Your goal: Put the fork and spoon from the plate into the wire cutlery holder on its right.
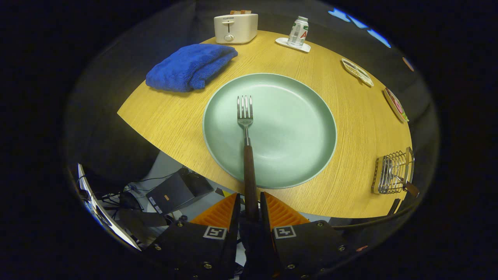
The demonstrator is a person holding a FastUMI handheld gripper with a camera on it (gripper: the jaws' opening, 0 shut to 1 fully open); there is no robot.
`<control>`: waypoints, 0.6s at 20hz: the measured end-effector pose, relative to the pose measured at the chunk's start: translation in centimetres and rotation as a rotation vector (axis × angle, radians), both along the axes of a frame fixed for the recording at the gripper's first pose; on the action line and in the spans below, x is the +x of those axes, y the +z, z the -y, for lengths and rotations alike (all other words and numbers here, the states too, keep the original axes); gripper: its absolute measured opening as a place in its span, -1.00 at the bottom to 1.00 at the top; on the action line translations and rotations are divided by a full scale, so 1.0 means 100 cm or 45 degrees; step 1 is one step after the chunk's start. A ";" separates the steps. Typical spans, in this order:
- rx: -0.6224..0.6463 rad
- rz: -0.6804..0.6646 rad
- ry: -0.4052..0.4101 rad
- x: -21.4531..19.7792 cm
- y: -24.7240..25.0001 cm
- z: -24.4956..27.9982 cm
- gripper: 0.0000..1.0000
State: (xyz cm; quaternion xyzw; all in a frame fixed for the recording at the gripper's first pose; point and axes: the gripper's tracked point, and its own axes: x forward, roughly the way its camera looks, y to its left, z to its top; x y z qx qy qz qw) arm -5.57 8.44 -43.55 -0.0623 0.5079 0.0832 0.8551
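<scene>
The dark wooden handle of the steel fork (247,155) is clamped by the gripper (250,206) over the round pale-green plate (307,132); the wire cutlery holder (393,173) is seen right of the plate.

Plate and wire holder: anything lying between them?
Gripper view: only bare table between plate and wire holder. Hand-held gripper grips the fork.

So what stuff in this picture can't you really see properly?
- Fork: the end of its dark handle is hidden between the gripper's fingers, which are shut on it.
- Wire cutlery holder: squashed at the picture's side; a dark handle pokes out, but whether it is the spoon's is unclear.
- Small dishes past the plate: too small to tell what's in them.
- Toaster: what's in its slots is too small to tell.
</scene>
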 end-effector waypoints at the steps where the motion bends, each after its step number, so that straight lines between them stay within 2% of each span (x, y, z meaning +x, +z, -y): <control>1: -0.016 0.014 0.001 0.001 0.000 0.000 -0.58; 2: -0.016 0.043 0.000 0.004 0.004 -0.001 -0.74; 3: -0.001 0.058 0.003 0.005 0.006 -0.004 -0.74; 4: -0.002 0.067 -0.010 0.006 0.006 -0.003 -0.89; 12: 0.043 0.236 -0.071 0.019 0.039 -0.004 -0.89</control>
